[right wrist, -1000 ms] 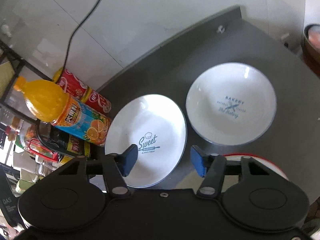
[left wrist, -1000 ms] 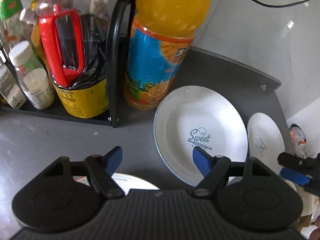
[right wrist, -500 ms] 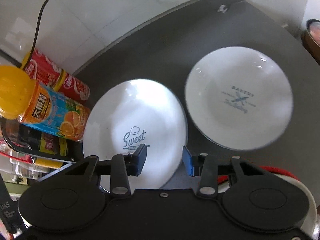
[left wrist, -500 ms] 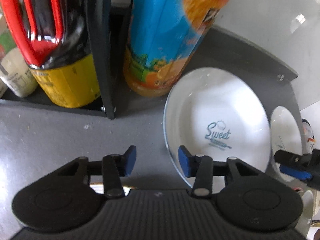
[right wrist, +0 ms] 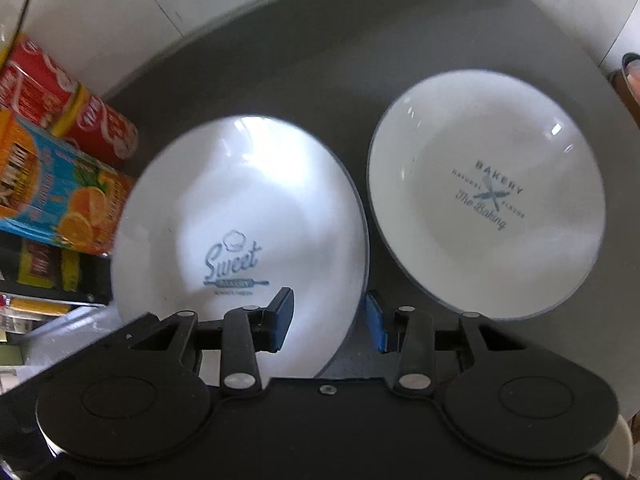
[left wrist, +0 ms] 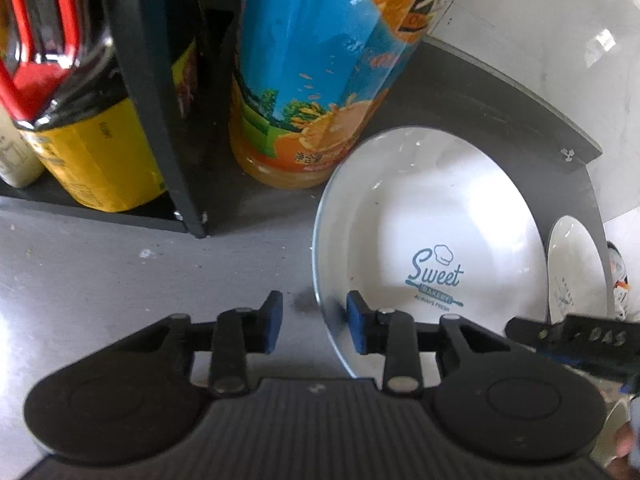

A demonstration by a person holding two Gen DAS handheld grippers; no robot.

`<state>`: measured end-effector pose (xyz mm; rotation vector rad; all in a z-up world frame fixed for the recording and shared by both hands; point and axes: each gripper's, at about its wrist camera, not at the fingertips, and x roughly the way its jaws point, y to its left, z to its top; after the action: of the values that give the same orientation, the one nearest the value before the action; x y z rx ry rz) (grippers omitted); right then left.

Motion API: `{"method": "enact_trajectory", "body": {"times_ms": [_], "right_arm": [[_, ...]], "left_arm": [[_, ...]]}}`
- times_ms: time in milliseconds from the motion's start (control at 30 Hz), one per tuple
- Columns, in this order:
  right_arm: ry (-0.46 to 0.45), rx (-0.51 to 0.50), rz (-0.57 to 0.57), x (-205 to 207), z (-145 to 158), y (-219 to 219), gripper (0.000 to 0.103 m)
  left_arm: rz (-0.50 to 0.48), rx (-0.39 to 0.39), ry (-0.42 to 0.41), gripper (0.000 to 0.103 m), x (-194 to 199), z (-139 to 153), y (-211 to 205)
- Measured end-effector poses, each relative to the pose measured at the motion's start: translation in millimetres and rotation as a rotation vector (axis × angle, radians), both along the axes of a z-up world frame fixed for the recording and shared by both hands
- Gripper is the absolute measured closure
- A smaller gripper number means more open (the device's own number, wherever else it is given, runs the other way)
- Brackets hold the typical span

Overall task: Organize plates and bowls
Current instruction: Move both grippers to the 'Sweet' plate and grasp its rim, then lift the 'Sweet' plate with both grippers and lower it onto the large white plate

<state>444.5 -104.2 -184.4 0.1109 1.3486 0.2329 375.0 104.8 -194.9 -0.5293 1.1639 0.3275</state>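
Observation:
A white "Sweet" plate lies on the grey counter; it also shows in the right wrist view. A white "Bakery" plate lies to its right, seen as a sliver in the left wrist view. My left gripper is open and straddles the Sweet plate's near left rim, one finger over the plate, one outside. My right gripper is open and straddles the same plate's near right rim. The right gripper's body shows in the left wrist view.
An orange juice bottle stands just behind the Sweet plate, beside a black rack holding a yellow-labelled bottle. Red cans lie behind the juice. The counter's edge runs behind both plates.
Both grippers moved down and forward to the Sweet plate's near rim. Their jaws narrowed from wide open and now straddle the rim from either side.

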Motion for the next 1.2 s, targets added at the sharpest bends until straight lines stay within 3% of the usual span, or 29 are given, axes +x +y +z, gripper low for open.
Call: {"method": "enact_trajectory", "body": {"times_ms": [133, 400, 1200], "right_arm": [[0.007, -0.015, 0.005, 2.6, -11.1, -2.1, 0.082], [-0.032, 0.072, -0.013, -3.7, -6.0, -23.0, 0.089], [-0.183, 0.302, -0.016, -34.5, 23.6, -63.4, 0.093]], "left_arm": [[0.009, -0.036, -0.009, 0.082, 3.8, -7.4, -0.4], [0.033, -0.058, -0.016, 0.087, 6.8, -10.2, -3.1], [0.097, -0.108, -0.110, 0.094, -29.6, 9.5, 5.3]]}}
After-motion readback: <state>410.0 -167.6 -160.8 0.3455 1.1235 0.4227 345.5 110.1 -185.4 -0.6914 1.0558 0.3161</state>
